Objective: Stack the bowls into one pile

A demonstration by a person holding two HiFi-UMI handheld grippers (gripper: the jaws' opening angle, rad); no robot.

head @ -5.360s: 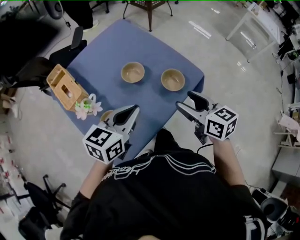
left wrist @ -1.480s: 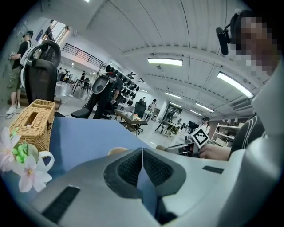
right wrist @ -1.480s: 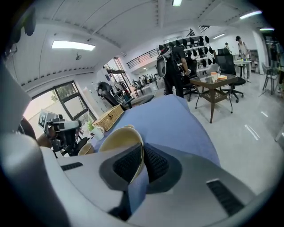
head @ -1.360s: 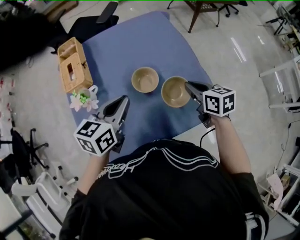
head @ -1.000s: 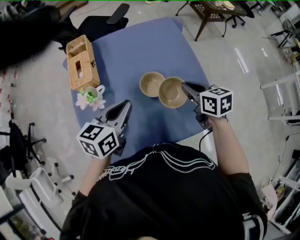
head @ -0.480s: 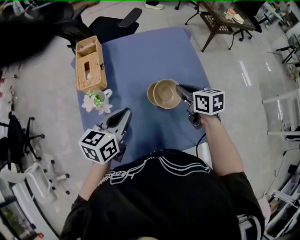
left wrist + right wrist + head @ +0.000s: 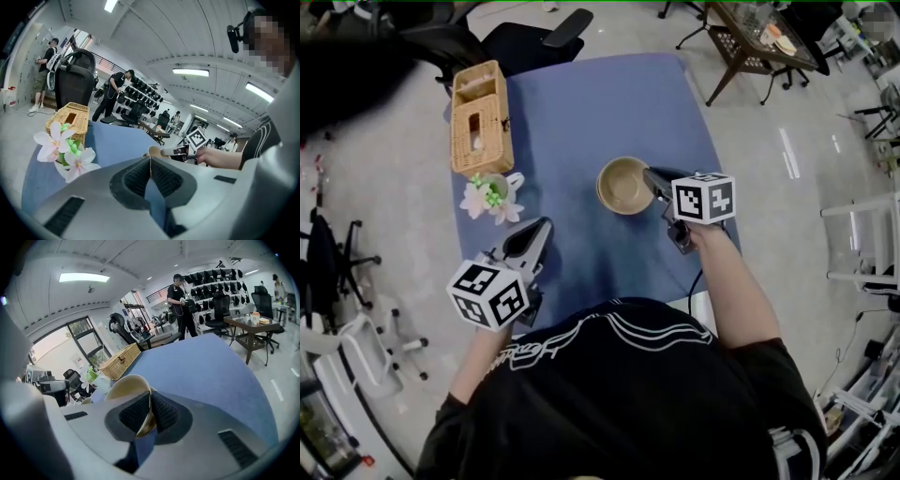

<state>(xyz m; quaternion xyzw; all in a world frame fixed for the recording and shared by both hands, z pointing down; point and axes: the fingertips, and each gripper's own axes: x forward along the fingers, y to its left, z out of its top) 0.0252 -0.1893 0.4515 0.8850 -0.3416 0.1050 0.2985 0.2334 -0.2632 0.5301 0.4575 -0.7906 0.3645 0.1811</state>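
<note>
A tan bowl (image 7: 622, 185) hangs by its rim from my right gripper (image 7: 648, 174), which is shut on that rim (image 7: 146, 417). It is directly over a second tan bowl, of which only a thin edge (image 7: 600, 190) shows; I cannot tell whether the two touch. In the right gripper view the held bowl (image 7: 123, 386) tilts up before the jaws. My left gripper (image 7: 546, 224) hovers over the near left of the blue table (image 7: 581, 103), shut with nothing in it, its pads (image 7: 150, 165) meeting. From the left gripper view, the bowl (image 7: 153, 151) and the right gripper (image 7: 171, 151) lie ahead.
A wicker tissue box (image 7: 480, 117) stands at the table's left edge, with a white mug of pink flowers (image 7: 492, 195) just below it, close to my left gripper. Office chairs (image 7: 534, 33) and a low table (image 7: 750, 37) stand beyond the far edge. People stand in the background.
My right gripper has carried its bowl leftward until it covers the second bowl; the two were side by side a second ago. The left gripper stays shut near the flowers.
</note>
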